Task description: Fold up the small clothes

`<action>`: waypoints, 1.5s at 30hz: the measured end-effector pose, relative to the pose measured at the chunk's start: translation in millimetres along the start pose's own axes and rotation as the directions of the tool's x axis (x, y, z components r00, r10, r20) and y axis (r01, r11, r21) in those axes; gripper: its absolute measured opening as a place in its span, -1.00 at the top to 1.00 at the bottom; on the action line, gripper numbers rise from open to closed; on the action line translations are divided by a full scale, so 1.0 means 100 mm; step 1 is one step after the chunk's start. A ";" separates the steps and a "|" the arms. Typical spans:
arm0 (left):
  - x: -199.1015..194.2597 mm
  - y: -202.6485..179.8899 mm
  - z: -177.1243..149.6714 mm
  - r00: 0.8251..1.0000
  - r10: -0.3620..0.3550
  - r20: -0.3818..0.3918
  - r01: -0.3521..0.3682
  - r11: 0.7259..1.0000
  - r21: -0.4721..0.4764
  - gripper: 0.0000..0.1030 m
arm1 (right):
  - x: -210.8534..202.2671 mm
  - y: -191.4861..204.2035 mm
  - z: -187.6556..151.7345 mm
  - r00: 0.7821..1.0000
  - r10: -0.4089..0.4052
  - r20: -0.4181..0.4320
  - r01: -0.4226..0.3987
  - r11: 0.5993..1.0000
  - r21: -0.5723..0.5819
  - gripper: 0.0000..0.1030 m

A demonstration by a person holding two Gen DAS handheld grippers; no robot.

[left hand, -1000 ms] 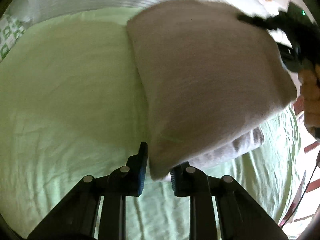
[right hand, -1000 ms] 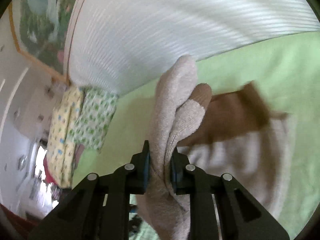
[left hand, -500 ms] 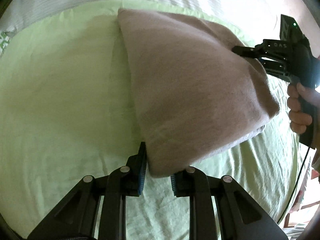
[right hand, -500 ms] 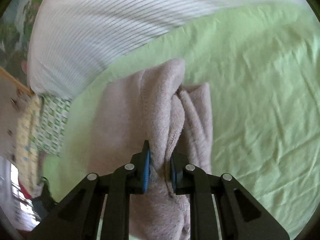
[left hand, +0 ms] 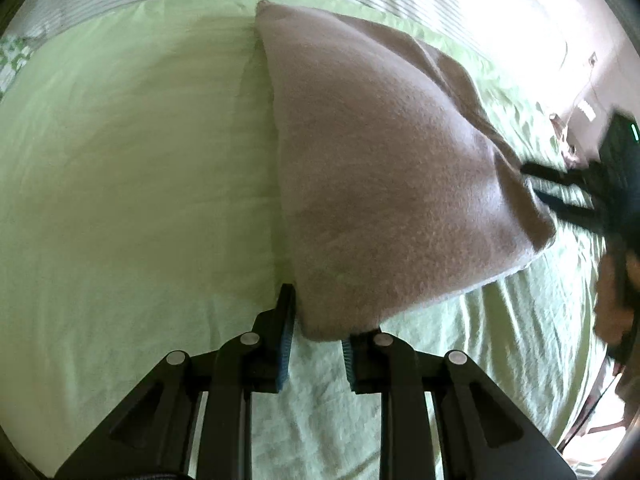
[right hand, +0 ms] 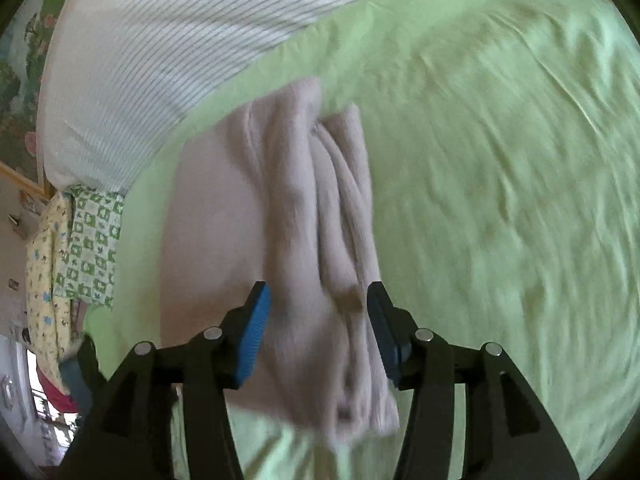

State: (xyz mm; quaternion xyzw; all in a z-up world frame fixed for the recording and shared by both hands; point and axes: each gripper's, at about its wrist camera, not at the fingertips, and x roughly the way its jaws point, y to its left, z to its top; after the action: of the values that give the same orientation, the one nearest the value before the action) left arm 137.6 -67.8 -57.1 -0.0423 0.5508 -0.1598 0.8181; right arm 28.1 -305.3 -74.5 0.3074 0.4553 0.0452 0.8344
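The right gripper (right hand: 318, 324) has just been opening, its jaws now spread clear of the bunched edge of the beige garment (left hand: 384, 168) between them, while the left gripper (left hand: 316, 334) pinches the near corner. The garment lies folded over on the green bedsheet (left hand: 132, 168), so this fold looks nearly laid. Next the left jaws should release and both grippers back away without dragging the layers.

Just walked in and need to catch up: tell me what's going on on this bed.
A person is folding a pinkish-beige fleece garment on a green bedsheet, with a handheld tool in each hand. The left tool pinches one corner of the garment. The right tool has just been opening; its pads stand apart on either side of the bunched edge, no longer pressing it. The garment lies doubled over on the sheet, near a striped pillow.
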 end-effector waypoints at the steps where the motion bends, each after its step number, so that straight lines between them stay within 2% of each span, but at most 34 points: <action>1: -0.02 0.02 0.00 1.000 -0.010 0.004 0.010 1.000 -0.015 0.53 | -0.05 -0.06 -0.10 1.000 0.006 0.004 -0.006 1.000 0.011 -0.01; 4: -0.03 0.04 -0.03 1.000 -0.017 0.006 0.017 0.999 -0.029 0.58 | -0.10 -0.17 -0.32 1.000 0.012 0.005 -0.012 1.000 0.010 0.01; 6: -0.04 0.05 -0.05 1.000 -0.024 0.006 0.024 0.999 -0.034 0.74 | -0.06 -0.15 -0.38 1.000 -0.003 0.003 0.003 1.000 -0.028 0.63; 7: -0.04 0.04 -0.06 0.999 -0.035 0.009 0.035 0.999 -0.036 0.75 | -0.04 -0.16 -0.38 1.000 0.009 -0.004 -0.009 1.000 -0.016 0.75; 11: -0.07 0.00 -0.08 0.997 -0.065 0.028 0.066 0.997 -0.037 0.83 | -0.29 -0.17 -0.38 0.997 0.026 0.076 -0.026 1.000 -0.005 0.84; 16: 0.08 0.02 -0.15 0.998 -0.060 -0.013 0.060 0.997 -0.042 0.87 | -0.03 -0.36 -0.48 0.999 -0.041 -0.003 0.041 0.999 -0.001 0.88; 20: 0.05 0.03 -0.15 0.997 -0.076 -0.023 0.075 0.996 -0.044 0.87 | -0.09 -0.29 -0.46 0.997 -0.073 0.002 0.073 0.997 -0.013 0.88; 22: -0.01 0.06 -0.15 0.996 -0.090 -0.026 0.089 0.995 -0.051 0.86 | -0.08 -0.25 -0.44 0.996 -0.093 -0.017 0.092 0.996 -0.019 0.83; 25: -0.15 0.12 -0.13 0.994 -0.105 -0.022 0.104 0.992 -0.071 0.69 | -0.13 -0.13 -0.39 0.996 -0.087 -0.017 0.087 0.996 -0.030 0.45; 26: -0.20 0.14 -0.12 0.993 -0.118 -0.019 0.116 0.989 -0.087 0.54 | -0.16 -0.11 -0.37 0.997 -0.081 -0.009 0.081 0.996 -0.030 0.31; 27: -0.24 0.17 -0.11 0.992 -0.127 -0.015 0.124 0.987 -0.098 0.42 | -0.21 -0.09 -0.36 0.997 -0.075 0.005 0.075 0.997 -0.032 0.25; 28: -0.29 0.18 -0.09 0.991 -0.131 -0.011 0.129 0.986 -0.103 0.35 | -0.26 -0.06 -0.32 0.998 -0.064 0.026 0.065 0.997 -0.032 0.12; 29: -0.33 0.20 -0.07 0.991 -0.136 -0.007 0.134 0.985 -0.108 0.19 | -0.30 -0.06 -0.31 0.997 -0.058 0.043 0.059 0.998 -0.028 -0.09; 30: -0.38 0.22 -0.05 0.989 -0.147 0.007 0.147 0.982 -0.117 -0.03 | -0.34 -0.04 -0.29 0.997 -0.055 0.062 0.057 0.998 -0.023 -0.21; 31: -0.41 0.21 -0.04 0.988 -0.153 0.024 0.154 0.980 -0.128 -0.12 | -0.38 -0.04 -0.27 0.995 -0.051 0.085 0.053 0.998 -0.016 -0.37; 34: -0.47 0.22 0.11 0.976 -0.212 0.052 0.218 0.962 -0.166 -0.16 | -0.37 -0.02 -0.17 0.993 -0.046 0.109 0.047 0.999 -0.004 -0.40; 40: -0.42 0.24 0.44 0.981 -0.188 0.052 0.194 0.966 -0.170 -0.25 | -0.21 0.00 0.10 0.992 -0.038 0.116 0.033 0.998 0.044 -0.41; 45: -0.28 0.30 0.65 0.977 -0.212 0.040 0.215 0.950 -0.228 -0.26 | -0.04 0.04 0.36 0.992 -0.029 0.124 0.022 0.998 0.057 -0.45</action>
State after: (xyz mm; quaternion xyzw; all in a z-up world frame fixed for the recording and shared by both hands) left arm 194.0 -37.3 -14.4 -0.1974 0.5515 -0.1819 0.7898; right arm 54.6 -320.1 -55.3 0.3271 0.4072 0.0025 0.8528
